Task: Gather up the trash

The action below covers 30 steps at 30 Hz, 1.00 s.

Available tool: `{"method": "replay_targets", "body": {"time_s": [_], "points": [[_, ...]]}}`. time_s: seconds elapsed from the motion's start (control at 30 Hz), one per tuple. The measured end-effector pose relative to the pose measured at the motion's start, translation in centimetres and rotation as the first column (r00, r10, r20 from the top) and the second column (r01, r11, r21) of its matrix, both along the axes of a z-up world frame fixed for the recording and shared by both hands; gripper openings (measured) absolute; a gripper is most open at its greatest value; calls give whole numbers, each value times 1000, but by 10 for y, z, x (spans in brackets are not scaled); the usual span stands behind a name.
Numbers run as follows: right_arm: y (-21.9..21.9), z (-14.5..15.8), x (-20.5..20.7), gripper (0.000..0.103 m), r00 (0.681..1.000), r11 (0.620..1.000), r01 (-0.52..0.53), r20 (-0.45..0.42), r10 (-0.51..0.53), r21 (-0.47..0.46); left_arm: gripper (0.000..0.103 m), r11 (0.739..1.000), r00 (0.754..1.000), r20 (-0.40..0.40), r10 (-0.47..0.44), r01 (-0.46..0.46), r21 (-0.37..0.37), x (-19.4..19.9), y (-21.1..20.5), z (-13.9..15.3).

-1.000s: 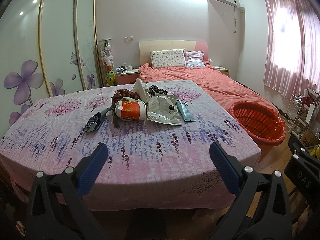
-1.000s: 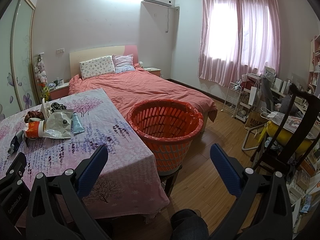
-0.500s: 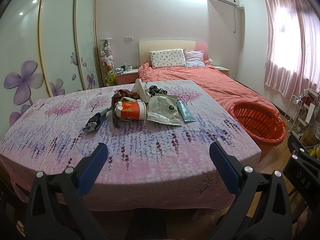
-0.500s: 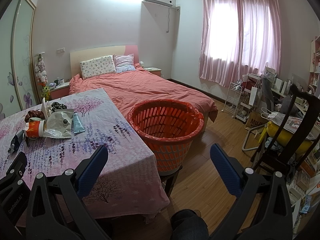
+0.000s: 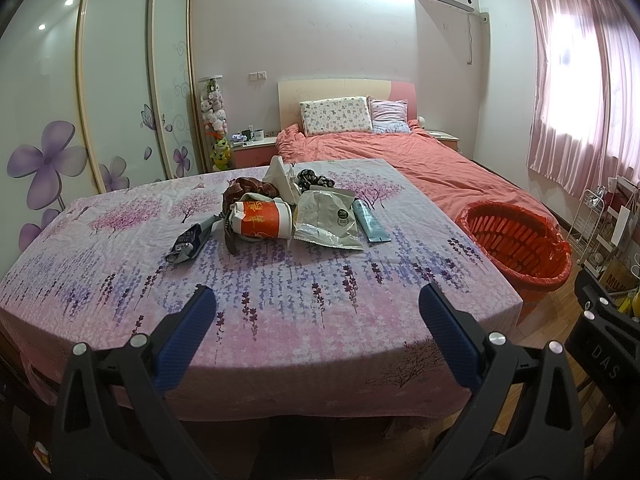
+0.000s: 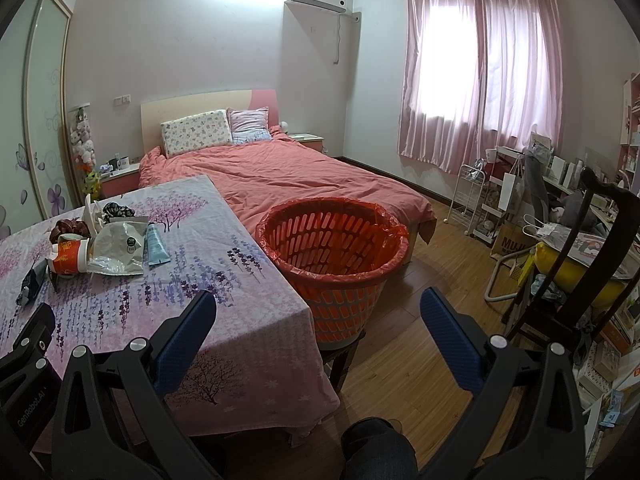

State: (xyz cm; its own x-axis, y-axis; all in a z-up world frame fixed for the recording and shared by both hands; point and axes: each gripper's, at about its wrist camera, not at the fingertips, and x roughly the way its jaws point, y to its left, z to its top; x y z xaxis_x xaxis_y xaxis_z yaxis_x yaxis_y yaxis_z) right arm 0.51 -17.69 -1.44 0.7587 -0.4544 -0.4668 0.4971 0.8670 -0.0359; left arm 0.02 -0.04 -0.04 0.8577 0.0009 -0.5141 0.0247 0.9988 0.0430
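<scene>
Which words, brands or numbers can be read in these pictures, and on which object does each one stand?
"GenRobot.AI": on the black body of the left gripper, seen in the right wrist view.
"DAS": on the black body of the right gripper, seen in the left wrist view; more letters may be hidden.
"MUJ", cut off: on the brown cardboard box on the floor.
Orange paper cup: gold print, unreadable.
Silver foil pouch, light blue tube: print too small.

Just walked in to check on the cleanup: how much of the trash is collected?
Nothing is done: the orange lined basket looks empty. Nothing is in hand; the left gripper and right gripper are open. The orange paper cup, silver pouch and blue tube remain on the floral tablecloth.
</scene>
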Motion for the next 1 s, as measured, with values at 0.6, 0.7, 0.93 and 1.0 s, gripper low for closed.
{"method": "replay_targets", "body": {"time_s": [0.6,0.7,0.93,1.0], "points": [[0,-1,-1,101,1000,1000,1,-1,-1,1,99,1000,1000,-2,0,0,1,1,-4,1],[0,-1,-1,101,1000,1000,1,-1,-1,1,99,1000,1000,-3,0,0,0,1,-5,1],[-3,-4,3,101,1000,1000,-7,11,7,5,99,1000,1000,-10,7,-7,-7,6,-7,1],[-4,-2,9,101,1000,999,-27,10,27,19,99,1000,1000,-15,22,-22,-17,12,2,-1]]}}
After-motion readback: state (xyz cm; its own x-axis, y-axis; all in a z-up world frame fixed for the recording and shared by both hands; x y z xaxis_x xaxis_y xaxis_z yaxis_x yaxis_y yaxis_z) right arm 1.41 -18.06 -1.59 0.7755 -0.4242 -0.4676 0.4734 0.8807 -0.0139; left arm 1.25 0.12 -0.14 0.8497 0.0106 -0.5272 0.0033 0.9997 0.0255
